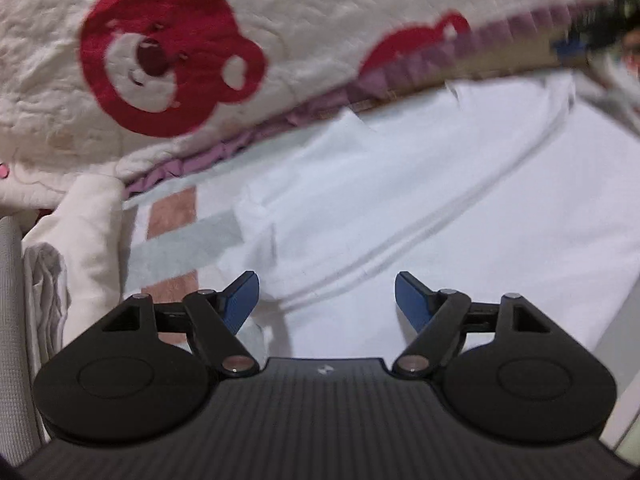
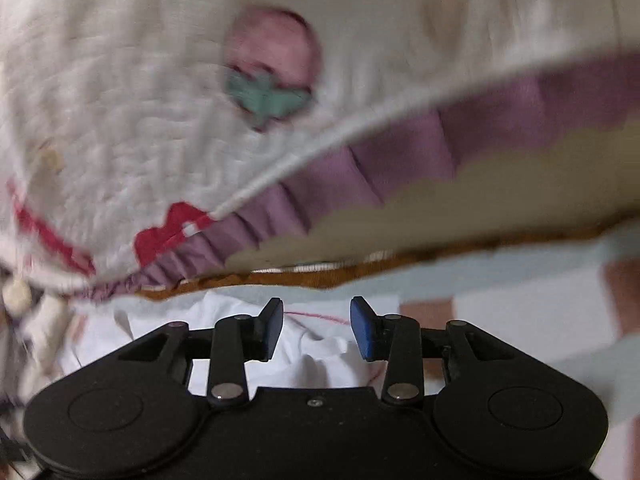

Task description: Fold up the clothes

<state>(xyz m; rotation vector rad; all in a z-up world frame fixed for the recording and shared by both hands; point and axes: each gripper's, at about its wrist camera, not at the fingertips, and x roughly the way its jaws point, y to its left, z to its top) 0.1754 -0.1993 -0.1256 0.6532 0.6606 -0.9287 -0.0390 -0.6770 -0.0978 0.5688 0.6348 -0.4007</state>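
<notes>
Left hand-held gripper (image 1: 327, 300) stood spread above the white garment (image 1: 420, 208), pinching nothing; right hand-held gripper (image 2: 317, 328) likewise spread, empty, over it.

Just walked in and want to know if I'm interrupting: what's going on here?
A person is folding clothes with a hand-held gripper in each hand. A white garment lies on a checked sheet, beside a quilt printed with red bears. The left gripper and the right gripper both hang over the white cloth with jaws open, nothing held between them.
</notes>
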